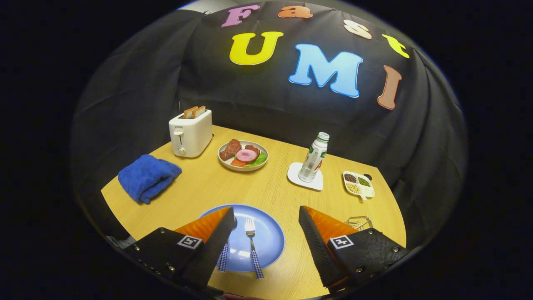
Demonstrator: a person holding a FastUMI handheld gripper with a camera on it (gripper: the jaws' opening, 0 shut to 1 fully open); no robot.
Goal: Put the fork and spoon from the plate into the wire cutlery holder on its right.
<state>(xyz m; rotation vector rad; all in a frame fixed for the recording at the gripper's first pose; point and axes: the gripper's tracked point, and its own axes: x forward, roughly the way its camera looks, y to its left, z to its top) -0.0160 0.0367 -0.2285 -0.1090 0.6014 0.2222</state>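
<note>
wooden table (208, 187); hand-held gripper (266, 216) open above plate (270, 237)

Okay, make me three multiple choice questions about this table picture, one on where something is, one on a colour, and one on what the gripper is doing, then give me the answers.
1. Where does the fork lie?
A. on the blue plate, between the fingers
B. in the wire cutlery holder
C. beside the toaster

2. What colour is the folded cloth in front of the toaster?
A. red
B. blue
C. white

3. What state is the gripper in?
A. shut on the fork
B. shut on the bottle
C. open, holding nothing

Answers:
1 A, the fork rests on the plate, its checked handle toward the gripper.
2 B, the cloth is plain blue.
3 C, the fingers stand wide apart with the fork lying untouched between them.
</note>
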